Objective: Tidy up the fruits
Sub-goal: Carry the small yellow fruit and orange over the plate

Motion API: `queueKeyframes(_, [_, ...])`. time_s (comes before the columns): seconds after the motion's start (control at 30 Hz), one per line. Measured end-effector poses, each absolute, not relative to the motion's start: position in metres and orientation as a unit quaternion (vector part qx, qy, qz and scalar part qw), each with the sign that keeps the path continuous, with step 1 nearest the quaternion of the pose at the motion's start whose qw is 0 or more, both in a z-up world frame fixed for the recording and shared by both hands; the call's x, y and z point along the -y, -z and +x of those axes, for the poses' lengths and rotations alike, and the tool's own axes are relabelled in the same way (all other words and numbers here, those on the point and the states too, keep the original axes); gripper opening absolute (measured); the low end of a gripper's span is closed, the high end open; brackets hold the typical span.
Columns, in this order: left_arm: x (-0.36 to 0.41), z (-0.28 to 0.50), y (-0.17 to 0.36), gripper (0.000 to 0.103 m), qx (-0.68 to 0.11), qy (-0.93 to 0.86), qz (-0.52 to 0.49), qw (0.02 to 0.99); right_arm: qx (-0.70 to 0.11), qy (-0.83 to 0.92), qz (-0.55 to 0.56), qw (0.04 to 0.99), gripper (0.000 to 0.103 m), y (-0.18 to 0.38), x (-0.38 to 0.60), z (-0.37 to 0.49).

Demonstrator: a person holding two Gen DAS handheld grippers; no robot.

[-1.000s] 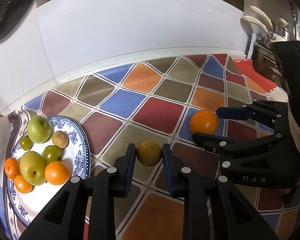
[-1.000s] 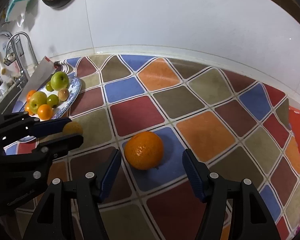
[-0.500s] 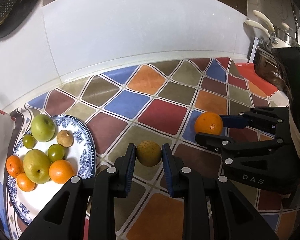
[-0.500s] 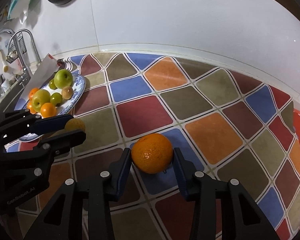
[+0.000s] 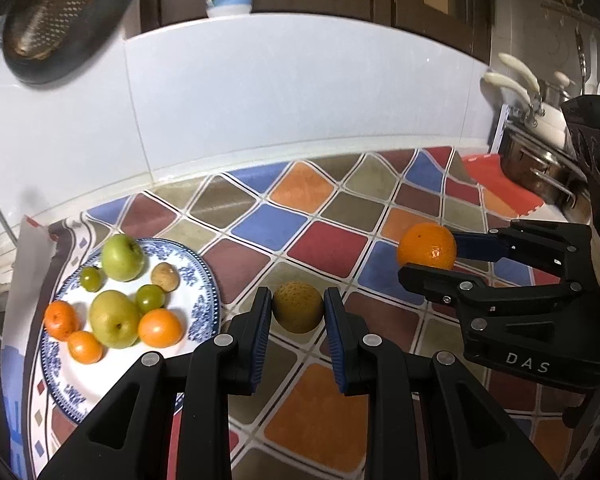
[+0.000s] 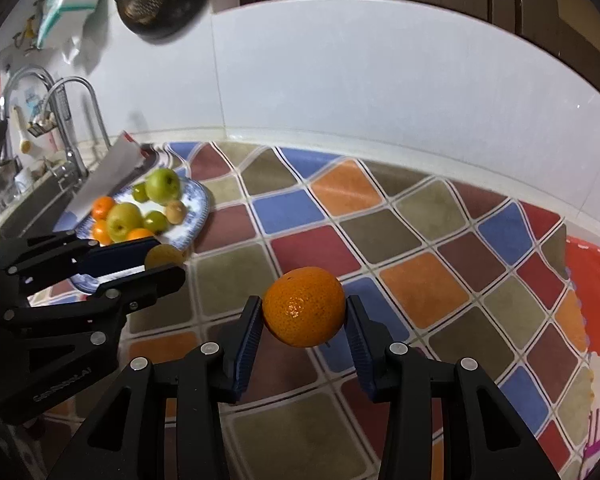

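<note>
Where the fisheye bends the edges, much is cut off: the patterned cloth [image 5: 332, 236] of coloured diamonds runs out of both wrist views on the near side, and the dark strainer [image 5: 56, 20] hanging on the white wall at the far left is blurred and only partly in view. A pot [image 5: 540, 160] with pale handles at the far right is half hidden behind the right gripper's body, and the tap [image 6: 66, 120] at the far left is crowded by small things too indistinct to name.

One blue-rimmed plate [image 5: 204, 280] sits at the left of the cloth. On it lie eight fruits: two large green apples [image 5: 122, 258], two small green fruits [image 5: 150, 298], three small oranges [image 5: 160, 328] and one small brown fruit [image 5: 165, 276].

Two fruits are off the plate, one in each gripper. An orange [image 6: 304, 306] is clamped between the blue pads of the right gripper [image 6: 304, 320], raised clear of the cloth to the right of the plate; those jaws have just been closing onto it. A yellow-brown pear [image 5: 298, 307] is pinched at a narrow opening in the left gripper [image 5: 298, 316], just right of the plate's rim, also lifted above the cloth as far as the right wrist view shows.
</note>
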State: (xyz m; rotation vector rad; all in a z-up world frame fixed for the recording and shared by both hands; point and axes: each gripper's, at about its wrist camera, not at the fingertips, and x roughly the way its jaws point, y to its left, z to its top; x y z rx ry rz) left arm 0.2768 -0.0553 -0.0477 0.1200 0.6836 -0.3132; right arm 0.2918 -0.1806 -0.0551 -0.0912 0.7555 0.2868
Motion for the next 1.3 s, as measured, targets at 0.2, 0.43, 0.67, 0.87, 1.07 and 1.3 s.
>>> queueKeyframes(0.2, [0.045, 0.254, 0.034, 0.027, -0.313, 0.144, 0.052, 0.937, -0.347, -0.146, -0.042, 0.926, 0.042, 0.036, 0.17, 0.27])
queueKeyframes(0.43, [0.027, 0.228, 0.019, 0.027, -0.29, 0.127, 0.036, 0.948, -0.325, -0.157, -0.042, 0.932, 0.042, 0.018, 0.154, 0.246])
queueKeyframes(0.67, [0.006, 0.21, 0.011, 0.027, -0.282, 0.112, 0.029, 0.953, -0.308, -0.17, -0.041, 0.935, 0.042, 0.005, 0.134, 0.23])
queueKeyframes(0.87, [-0.017, 0.197, 0.006, 0.027, -0.273, 0.101, 0.03, 0.956, -0.297, -0.18, -0.044, 0.937, 0.042, -0.002, 0.111, 0.22])
queueKeyframes(1.07, [-0.042, 0.19, 0.001, 0.027, -0.266, 0.094, 0.029, 0.959, -0.29, -0.188, -0.043, 0.937, 0.042, -0.008, 0.087, 0.213])
queueKeyframes(1.3, [-0.068, 0.187, -0.001, 0.027, -0.264, 0.089, 0.031, 0.96, -0.287, -0.193, -0.042, 0.937, 0.042, -0.011, 0.058, 0.212])
